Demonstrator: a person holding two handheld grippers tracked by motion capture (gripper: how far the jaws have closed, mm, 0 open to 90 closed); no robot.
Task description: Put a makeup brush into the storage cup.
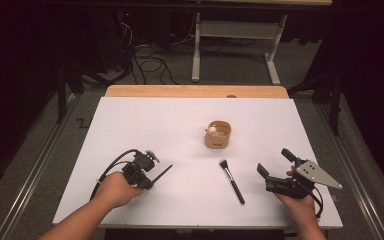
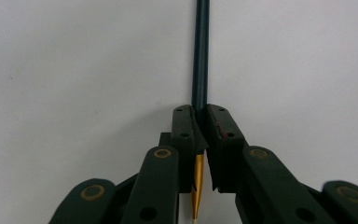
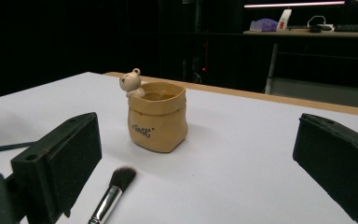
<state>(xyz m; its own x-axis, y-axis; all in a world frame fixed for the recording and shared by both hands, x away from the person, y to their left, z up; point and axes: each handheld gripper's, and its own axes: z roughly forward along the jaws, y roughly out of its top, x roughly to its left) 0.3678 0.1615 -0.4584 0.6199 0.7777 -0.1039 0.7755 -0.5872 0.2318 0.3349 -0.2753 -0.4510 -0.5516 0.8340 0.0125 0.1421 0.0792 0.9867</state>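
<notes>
Left gripper [image 1: 152, 177] clamped on thin dark-handled brush [image 2: 200, 56] at near left, ready to lift toward bear pot [image 1: 218, 135] mid-table; right gripper [image 1: 275, 162] jaws wide, aimed at makeup brush [image 1: 231, 181].

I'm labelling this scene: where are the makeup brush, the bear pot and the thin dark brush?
makeup brush [image 1: 231, 181], high view, mid handle.
bear pot [image 3: 158, 123], right gripper view, front wall.
thin dark brush [image 2: 200, 51], left gripper view, dark shaft.
</notes>
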